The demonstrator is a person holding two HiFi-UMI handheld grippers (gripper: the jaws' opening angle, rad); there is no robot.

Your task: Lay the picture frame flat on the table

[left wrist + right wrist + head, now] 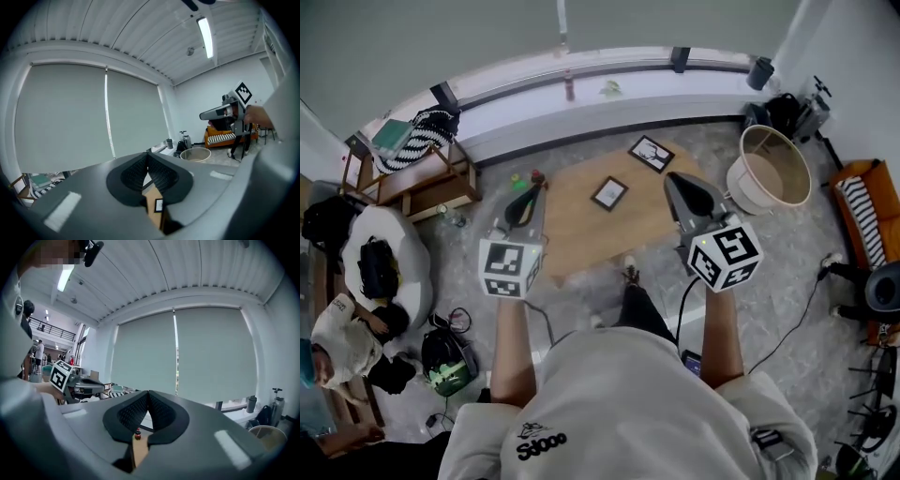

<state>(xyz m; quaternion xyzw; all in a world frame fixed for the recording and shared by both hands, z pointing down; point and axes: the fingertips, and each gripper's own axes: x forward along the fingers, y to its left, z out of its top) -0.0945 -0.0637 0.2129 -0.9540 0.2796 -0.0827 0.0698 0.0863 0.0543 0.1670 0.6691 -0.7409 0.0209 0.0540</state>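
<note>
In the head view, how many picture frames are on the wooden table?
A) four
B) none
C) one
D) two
D: the wooden table bears two, the middle frame and the corner frame at its far right.

Bright, even daylight indoors, seen through fisheye lenses.
Blinds [65,117] glow softly and a ceiling strip light [205,36] glares white; both gripper views bend and darken at the corners, with the close foreground slightly soft.

Left gripper [147,165] hides most of the table [150,198]
</note>
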